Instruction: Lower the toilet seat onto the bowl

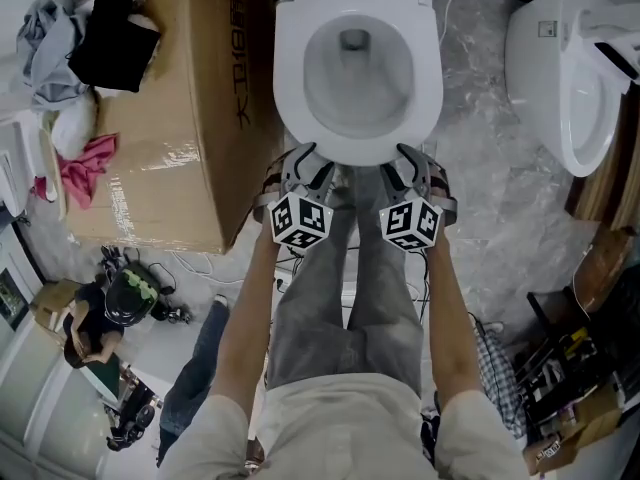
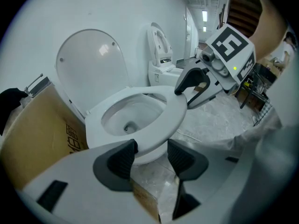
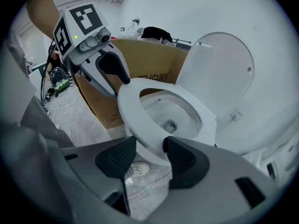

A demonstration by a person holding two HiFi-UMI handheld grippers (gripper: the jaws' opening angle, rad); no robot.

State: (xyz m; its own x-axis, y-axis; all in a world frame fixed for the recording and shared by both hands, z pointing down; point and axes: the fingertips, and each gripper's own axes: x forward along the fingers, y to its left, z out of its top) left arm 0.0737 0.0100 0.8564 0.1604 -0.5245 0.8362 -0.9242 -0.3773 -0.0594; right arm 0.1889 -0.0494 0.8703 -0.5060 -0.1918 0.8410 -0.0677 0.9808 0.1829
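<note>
The seat [image 1: 288,78] lies low over the bowl [image 1: 357,93], flat or almost flat; I cannot tell if it touches yet. The lid [image 2: 91,64] stands upright at the back edge. Both tools are at the front edge of the seat. The left tool [image 2: 150,155] has its jaws apart with the seat rim between them, and the right tool [image 3: 149,155] is the same. I see no firm press on the rim.

With such a loose hold the seat may slip out and drop on the bowl with a knock. The jaw under the rim may also get pinched between seat and bowl. If one tool goes lower than the other, the hinges would twist.
</note>
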